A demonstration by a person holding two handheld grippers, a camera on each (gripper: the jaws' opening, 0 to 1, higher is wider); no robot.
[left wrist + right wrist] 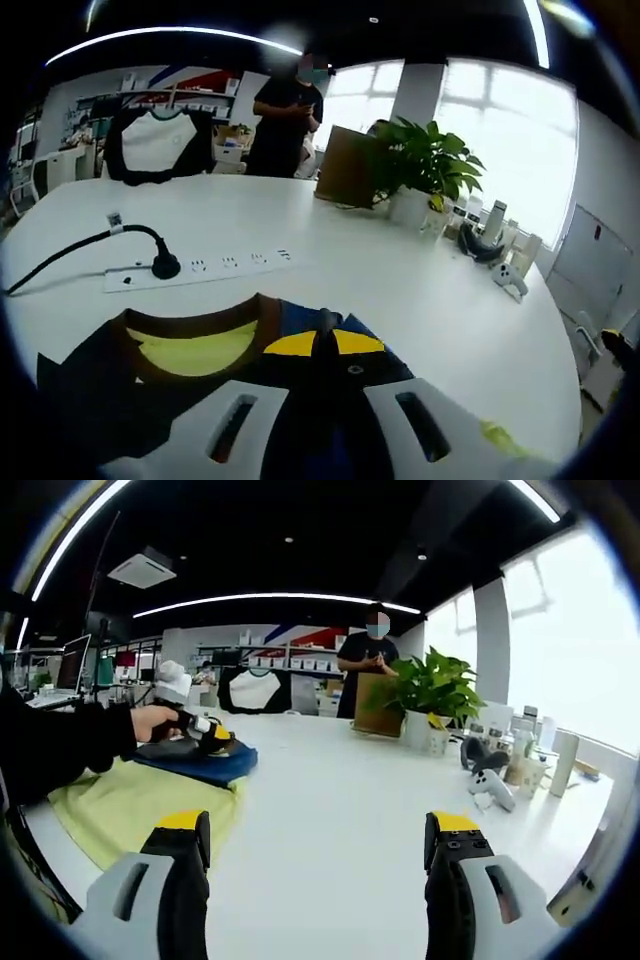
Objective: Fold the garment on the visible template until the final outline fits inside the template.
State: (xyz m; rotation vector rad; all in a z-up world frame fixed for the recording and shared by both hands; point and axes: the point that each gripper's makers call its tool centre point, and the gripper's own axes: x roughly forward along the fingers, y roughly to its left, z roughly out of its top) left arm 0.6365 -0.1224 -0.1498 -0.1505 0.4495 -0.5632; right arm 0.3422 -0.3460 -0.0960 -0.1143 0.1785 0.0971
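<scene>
- Left gripper view: left gripper (325, 345) has its jaws pressed together, pinching a fold of the garment (200, 375), dark navy with a brown collar and yellow inside the neck.
- Garment lies at the near edge of the white table (400, 290), bunched up under the jaws. A sliver of yellow-green sheet (505, 437) shows by the right jaw; probably the template, can't confirm from here.
- Just past the collar, toward the table's middle: white power strip (200, 268) with a black plug (163, 265) in it, cable running off to the left edge.
- Far edge: potted plant (425, 165), brown cardboard box (345, 165) beside it, small bottles and devices along the right edge. A person (285, 125) stands behind the table.
- Right gripper view: right gripper (317, 845) is spread wide, holding nothing, over bare tabletop and well apart from the cloth.
- The left gripper (200, 730) comes in from the left in the person's hand (150, 720), sitting on the navy garment (205, 765), which lies on a yellow-green template (140, 805) at the table's left near corner.
- Step, my read: mid-fold; one side gripped, outline not yet tidy inside the template.
- Next move calls for: bring the right gripper across to the garment's free edge, pinch it, and fold inward with both so nothing overhangs the template.
- Writing: none readable. Tag on the cable and marks on the strip are too small; no brand legible on garment or grippers.
</scene>
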